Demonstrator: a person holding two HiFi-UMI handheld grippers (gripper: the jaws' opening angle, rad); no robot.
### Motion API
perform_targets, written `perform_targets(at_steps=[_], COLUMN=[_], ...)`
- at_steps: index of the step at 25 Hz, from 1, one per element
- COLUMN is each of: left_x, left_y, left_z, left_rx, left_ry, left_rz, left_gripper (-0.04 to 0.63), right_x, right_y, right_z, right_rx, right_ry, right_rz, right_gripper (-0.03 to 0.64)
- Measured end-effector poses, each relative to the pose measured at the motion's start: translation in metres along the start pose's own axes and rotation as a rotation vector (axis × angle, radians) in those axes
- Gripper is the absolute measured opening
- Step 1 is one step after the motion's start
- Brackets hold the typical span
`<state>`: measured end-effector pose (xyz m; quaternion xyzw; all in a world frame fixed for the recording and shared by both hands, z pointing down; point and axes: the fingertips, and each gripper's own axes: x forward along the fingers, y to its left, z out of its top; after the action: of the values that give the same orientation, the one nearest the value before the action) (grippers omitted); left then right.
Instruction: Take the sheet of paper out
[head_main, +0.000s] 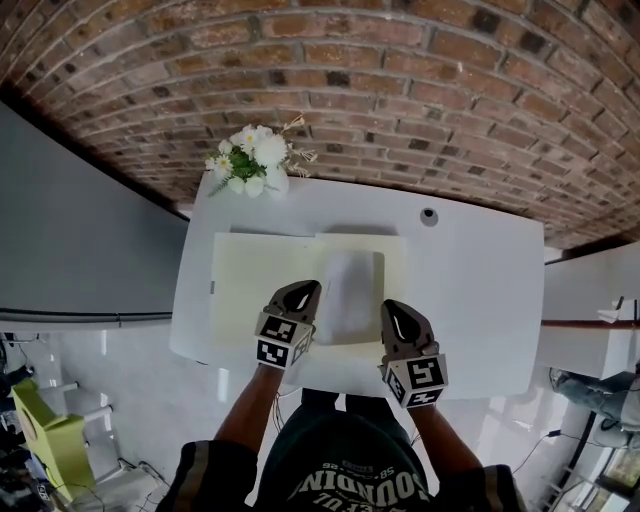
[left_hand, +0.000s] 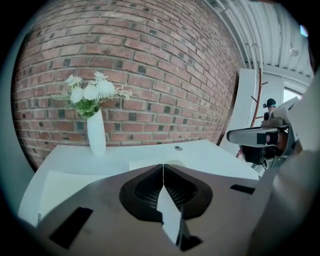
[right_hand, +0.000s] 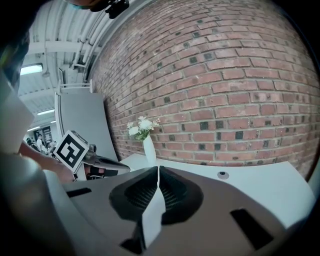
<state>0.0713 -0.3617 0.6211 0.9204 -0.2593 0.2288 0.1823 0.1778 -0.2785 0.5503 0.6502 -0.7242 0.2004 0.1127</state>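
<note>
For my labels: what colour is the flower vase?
White; the vase shows best in the left gripper view.

head view: looks steeply down from above the white table (head_main: 470, 300), brick wall (head_main: 400, 80) at top edge. both gripper views: low, near the table, face the wall. all three share the vase of flowers (head_main: 255, 160), wall, table.

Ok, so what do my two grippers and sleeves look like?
The left gripper and right gripper are grey-brown wedges tapering to a point, each with a dark ribbed hollow behind the jaws and a cube of black-and-white square markers at the rear. You wear a black short-sleeved T-shirt with pale lettering.
</note>
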Motion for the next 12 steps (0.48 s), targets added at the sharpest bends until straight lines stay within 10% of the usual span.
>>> perform_targets(at_steps=[12], left_x=[0.027], left_y=[-0.002], left_z=[-0.05], left_rx=[0.001], left_ry=[0.219], left_rz=[-0.02], left_gripper=[0.012], right_x=[0.007], right_y=[-0.001], right_z=[-0.015], right_rx=[-0.005], right_ry=[0.037], right_rz=[0.023], right_gripper=[0.071])
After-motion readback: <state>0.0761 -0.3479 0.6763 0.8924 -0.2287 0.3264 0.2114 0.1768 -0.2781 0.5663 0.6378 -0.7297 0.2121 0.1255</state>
